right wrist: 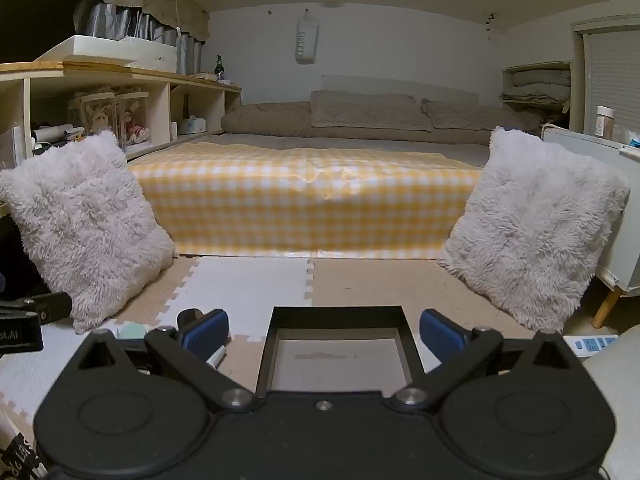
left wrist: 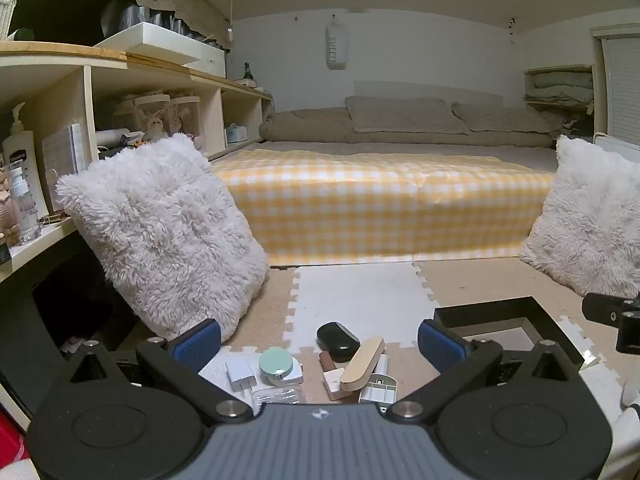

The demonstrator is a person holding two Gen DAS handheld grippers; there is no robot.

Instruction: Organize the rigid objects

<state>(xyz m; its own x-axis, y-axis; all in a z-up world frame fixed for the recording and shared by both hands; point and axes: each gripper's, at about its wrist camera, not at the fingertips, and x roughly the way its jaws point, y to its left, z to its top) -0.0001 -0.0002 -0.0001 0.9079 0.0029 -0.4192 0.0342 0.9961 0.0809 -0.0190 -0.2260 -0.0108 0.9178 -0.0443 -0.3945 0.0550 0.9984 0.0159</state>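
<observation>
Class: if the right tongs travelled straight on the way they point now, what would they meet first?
Probably the shallow black-walled box with a pale floor, lying on the foam floor mat between the open right tongs; depth is uncertain.

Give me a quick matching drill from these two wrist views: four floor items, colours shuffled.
Things:
1. tray
2. round tin
3. charger plug
4. flat stick

Colours:
A. white
B. pale wood
C. black rim
D. mint green

Pairs: 1-C, 2-D, 3-A, 4-B
</observation>
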